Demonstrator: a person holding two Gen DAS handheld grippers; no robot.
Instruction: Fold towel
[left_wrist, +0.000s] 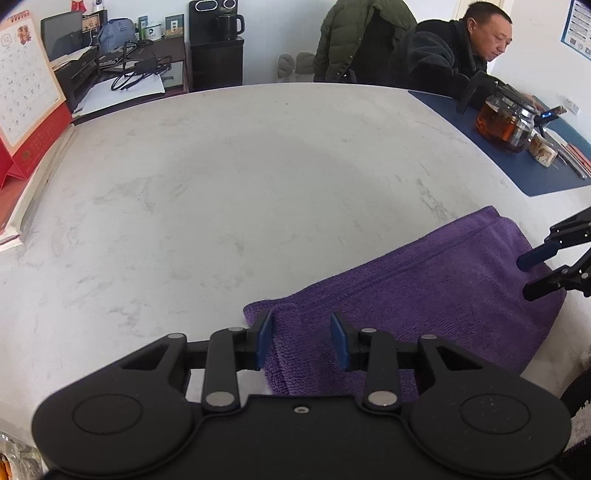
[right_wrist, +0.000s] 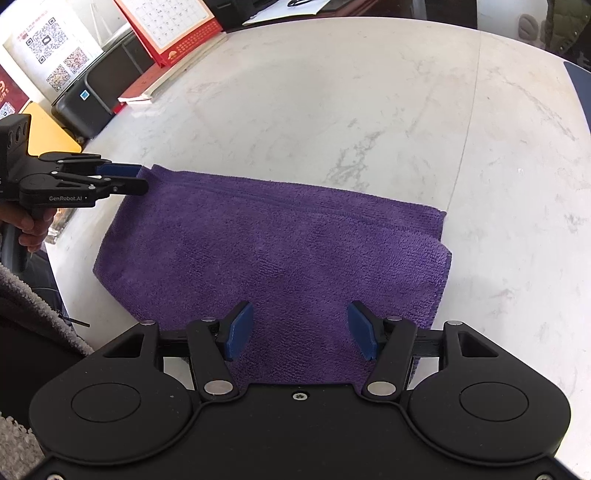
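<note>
A purple towel (right_wrist: 277, 251) lies folded flat on the white marble table (right_wrist: 369, 110), near its front edge. My right gripper (right_wrist: 301, 326) hangs over the towel's near edge, jaws open, with cloth below the blue pads and nothing pinched. My left gripper (left_wrist: 302, 334) is at the towel's (left_wrist: 424, 295) left corner, open, with the corner lying between and under its fingers. From the right wrist view the left gripper (right_wrist: 142, 179) has its tips right at that far-left corner. In the left wrist view the right gripper (left_wrist: 528, 275) shows at the towel's right end.
A glass teapot of tea (left_wrist: 506, 122) stands on a blue mat (left_wrist: 535, 177) at the far right, where a person (left_wrist: 443, 55) sits. A red desk calendar (left_wrist: 26, 92) and books (right_wrist: 147, 92) line the left edge. A black printer (right_wrist: 92, 107) is beyond it.
</note>
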